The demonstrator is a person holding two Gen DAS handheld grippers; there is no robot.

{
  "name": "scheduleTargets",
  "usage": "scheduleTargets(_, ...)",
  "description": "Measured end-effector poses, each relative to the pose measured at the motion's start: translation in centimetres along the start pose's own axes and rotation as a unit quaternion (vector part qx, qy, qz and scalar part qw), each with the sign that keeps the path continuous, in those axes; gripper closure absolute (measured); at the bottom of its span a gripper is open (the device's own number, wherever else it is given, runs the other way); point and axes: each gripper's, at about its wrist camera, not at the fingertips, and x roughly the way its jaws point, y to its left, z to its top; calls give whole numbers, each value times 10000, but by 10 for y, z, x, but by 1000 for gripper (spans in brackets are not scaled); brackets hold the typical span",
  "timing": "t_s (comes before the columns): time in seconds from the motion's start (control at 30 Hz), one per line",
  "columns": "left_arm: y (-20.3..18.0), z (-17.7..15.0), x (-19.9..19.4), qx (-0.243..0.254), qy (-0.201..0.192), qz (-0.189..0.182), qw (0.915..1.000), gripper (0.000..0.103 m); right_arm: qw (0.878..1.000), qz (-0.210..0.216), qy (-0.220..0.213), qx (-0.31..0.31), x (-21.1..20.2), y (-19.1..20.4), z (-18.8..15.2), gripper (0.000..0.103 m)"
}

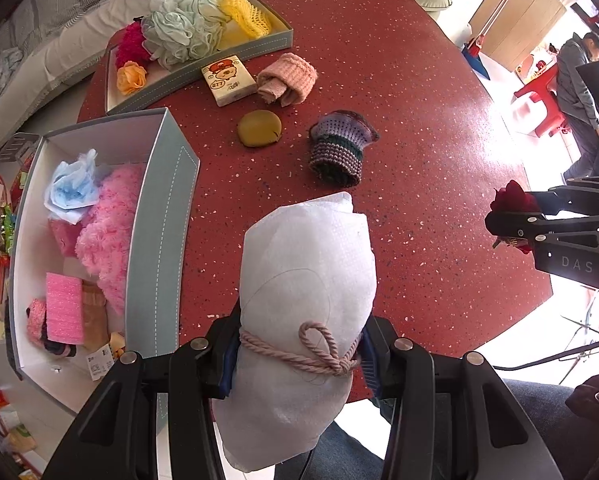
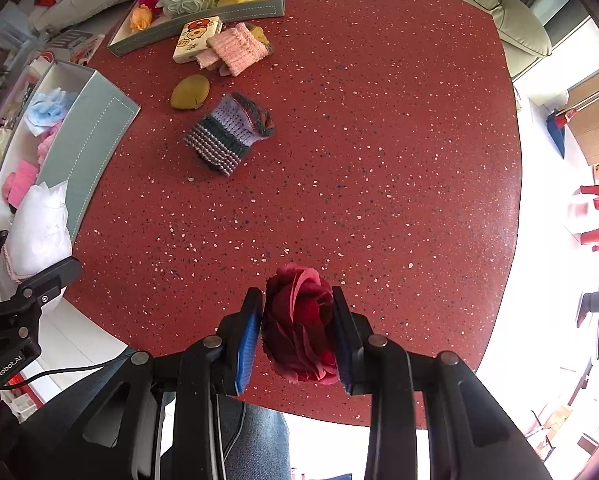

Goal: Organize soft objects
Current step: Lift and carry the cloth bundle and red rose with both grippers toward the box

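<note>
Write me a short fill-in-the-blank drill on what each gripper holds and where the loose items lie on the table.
1. The left gripper is shut on a white fabric bundle tied with a pink ____.
2. The right gripper is shut on a dark red fabric ____.
3. The striped knitted sleeve lies on the speckled ____ table.
4. The fluffy pink pompom sits inside the grey ____.

Missing words: cord; rose; red; box

Left gripper (image 1: 295, 356) jaws clamp a white bundle (image 1: 305, 280) — rope-tied — above the red table (image 1: 419, 120).

two grey boxes (image 1: 155, 216), two fabric roses (image 2: 299, 328), one knitted sleeve (image 1: 339, 152)
</note>
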Motion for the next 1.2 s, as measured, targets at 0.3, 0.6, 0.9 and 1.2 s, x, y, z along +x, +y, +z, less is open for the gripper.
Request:
scheduleTargets(0.3, 14, 6, -6, 89, -196, -135, 9997, 54, 9998, -160, -59, 64, -7, 13, 7, 67)
scheduleTargets(0.6, 20, 8, -5, 197, -294, -328, 9988, 54, 9992, -373, -71, 139, -12, 20, 9, 67)
scheduleTargets(0.9, 32, 3, 0, 373, -250, -450, 9980, 54, 9985, -422, -29, 339, -5, 34, 2, 67)
scheduleTargets(1.2, 38, 0, -2, 574, -273, -595, 9962, 54, 9966, -511, -21, 649, -6, 42, -8, 67)
